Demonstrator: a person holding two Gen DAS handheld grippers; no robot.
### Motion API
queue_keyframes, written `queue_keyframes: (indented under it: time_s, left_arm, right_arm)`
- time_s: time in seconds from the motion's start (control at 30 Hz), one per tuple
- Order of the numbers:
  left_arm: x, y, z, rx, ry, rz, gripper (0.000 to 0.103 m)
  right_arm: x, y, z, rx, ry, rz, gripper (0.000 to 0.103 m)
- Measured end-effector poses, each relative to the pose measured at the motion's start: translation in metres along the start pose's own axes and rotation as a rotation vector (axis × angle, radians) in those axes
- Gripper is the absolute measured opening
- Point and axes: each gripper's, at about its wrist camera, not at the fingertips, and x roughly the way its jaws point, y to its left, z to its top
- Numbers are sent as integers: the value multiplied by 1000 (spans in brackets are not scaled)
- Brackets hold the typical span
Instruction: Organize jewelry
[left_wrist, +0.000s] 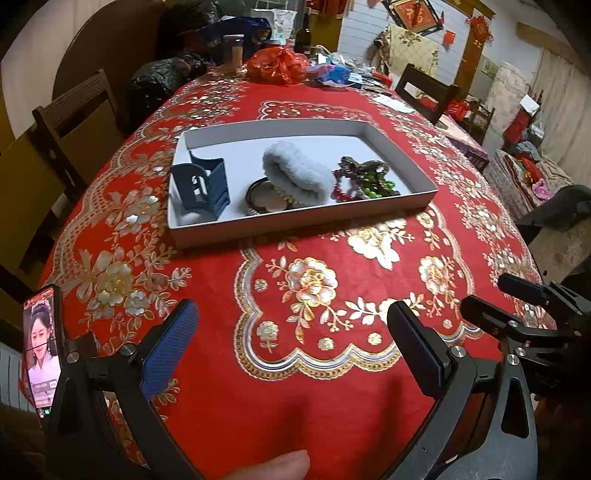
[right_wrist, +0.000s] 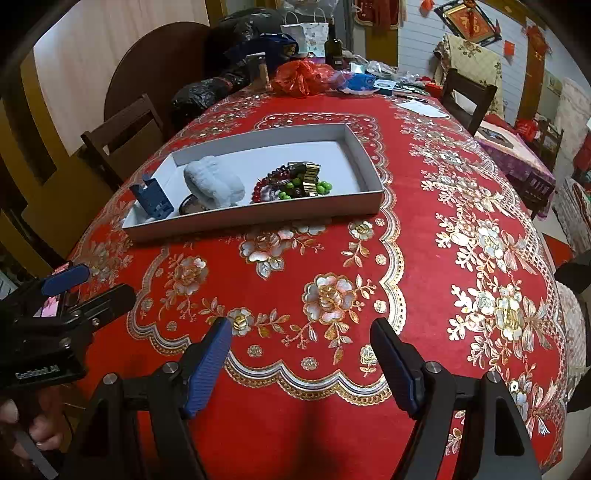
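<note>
**One tray, four kinds of jewelry, both tongs released**

One white tray (left_wrist: 402, 201) sat on the red desk (left_wrist: 295, 369). In it lay one blue clip (left_wrist: 207, 184), one white scrunchie (left_wrist: 295, 173), one round compact (left_wrist: 264, 201) and a tangle of beaded bracelets (left_wrist: 364, 179), count unclear. Left tongs (left_wrist: 291, 350) and right tongs (right_wrist: 301, 363) gaped, grasping nothing.

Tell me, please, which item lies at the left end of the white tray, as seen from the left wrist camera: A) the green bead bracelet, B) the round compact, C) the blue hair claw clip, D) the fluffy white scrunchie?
C: the blue hair claw clip stands at the left end of the white tray, with the round compact and the fluffy white scrunchie to its right, and the green bead bracelet further right.
</note>
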Motion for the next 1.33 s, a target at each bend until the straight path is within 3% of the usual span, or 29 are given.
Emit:
queue_keyframes:
  time_s: [1.0, 1.33]
  left_arm:
    - [5, 2, -4, -18, 26, 25, 102]
    - [-1, -1, -5, 7, -18, 44, 102]
  right_arm:
    - [-3, 9, 0, -29, 6, 3, 75]
    - [-5, 9, -1, -21, 2, -1, 76]
